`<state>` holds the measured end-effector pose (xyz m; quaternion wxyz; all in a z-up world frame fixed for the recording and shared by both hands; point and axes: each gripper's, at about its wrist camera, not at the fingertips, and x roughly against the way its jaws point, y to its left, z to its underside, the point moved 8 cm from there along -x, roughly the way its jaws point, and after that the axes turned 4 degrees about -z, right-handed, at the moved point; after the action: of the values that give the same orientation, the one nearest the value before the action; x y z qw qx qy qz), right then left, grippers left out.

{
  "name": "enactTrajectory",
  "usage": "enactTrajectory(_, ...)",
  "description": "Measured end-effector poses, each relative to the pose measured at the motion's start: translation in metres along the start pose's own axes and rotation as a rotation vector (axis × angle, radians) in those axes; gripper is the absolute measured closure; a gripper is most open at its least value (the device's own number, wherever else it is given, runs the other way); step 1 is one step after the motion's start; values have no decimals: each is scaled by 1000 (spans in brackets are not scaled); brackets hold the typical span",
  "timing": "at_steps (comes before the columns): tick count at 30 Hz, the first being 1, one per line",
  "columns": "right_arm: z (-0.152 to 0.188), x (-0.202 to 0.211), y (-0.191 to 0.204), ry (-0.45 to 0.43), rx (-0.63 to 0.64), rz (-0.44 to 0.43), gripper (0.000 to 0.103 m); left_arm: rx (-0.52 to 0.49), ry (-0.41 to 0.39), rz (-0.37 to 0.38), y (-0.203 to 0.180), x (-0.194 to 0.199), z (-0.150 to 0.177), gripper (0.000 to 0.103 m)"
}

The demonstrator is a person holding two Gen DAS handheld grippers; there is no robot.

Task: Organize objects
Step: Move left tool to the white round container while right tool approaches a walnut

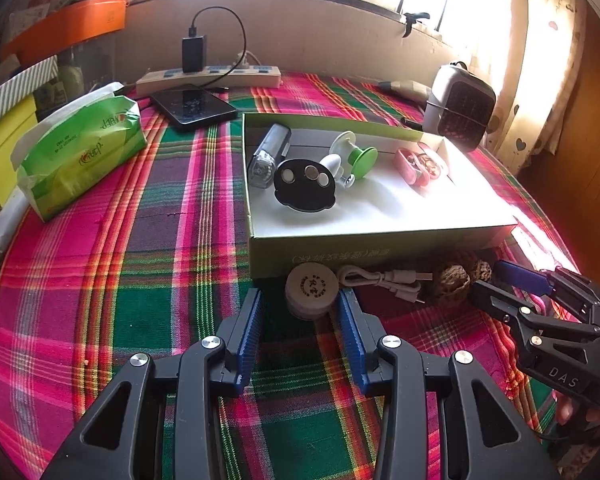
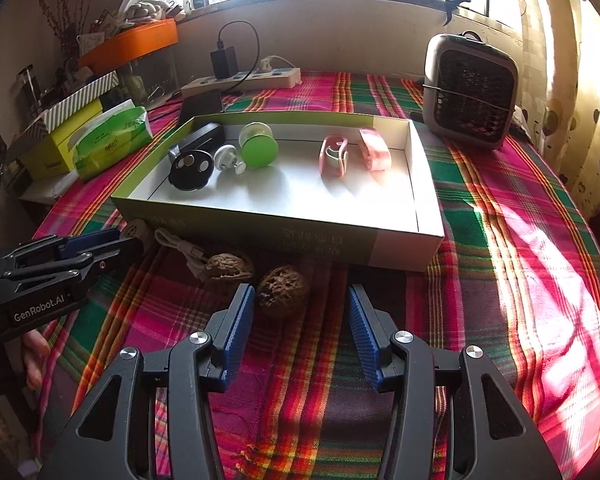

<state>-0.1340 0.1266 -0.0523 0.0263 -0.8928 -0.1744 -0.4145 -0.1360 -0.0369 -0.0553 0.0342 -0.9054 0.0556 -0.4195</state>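
The left gripper (image 1: 300,312) was wide apart, a round wooden box (image 1: 311,290) at its 12 o'clock; the right gripper (image 2: 301,312) gaped near a walnut (image 2: 278,291)

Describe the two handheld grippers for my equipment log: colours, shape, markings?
Both are matte black plastic with triangular cut-outs and silver pivot bolts; each finger carries a ribbed blue pad. The left gripper reads "GenRobot.AI" in white on its side, seen from the right wrist; the right gripper reads "DAS". No cables or sleeves show.

A home: plaid tablecloth (image 2: 500,184), tissue pack (image 1: 80,152), curtained window (image 1: 540,60).
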Motion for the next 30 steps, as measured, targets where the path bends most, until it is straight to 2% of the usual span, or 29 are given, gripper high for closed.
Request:
enactTrajectory(7, 1, -9, -1, 38, 2, 3, 52, -4, 5, -5, 0, -3, -2, 66)
enactTrajectory(25, 0, -11, -2, 45, 19, 33, 52, -11, 6, -37, -1, -7, -6, 67)
enactTrajectory(30, 0, -11, -2, 45, 16, 32, 52, -3, 5, -51, 3, -8, -7, 74)
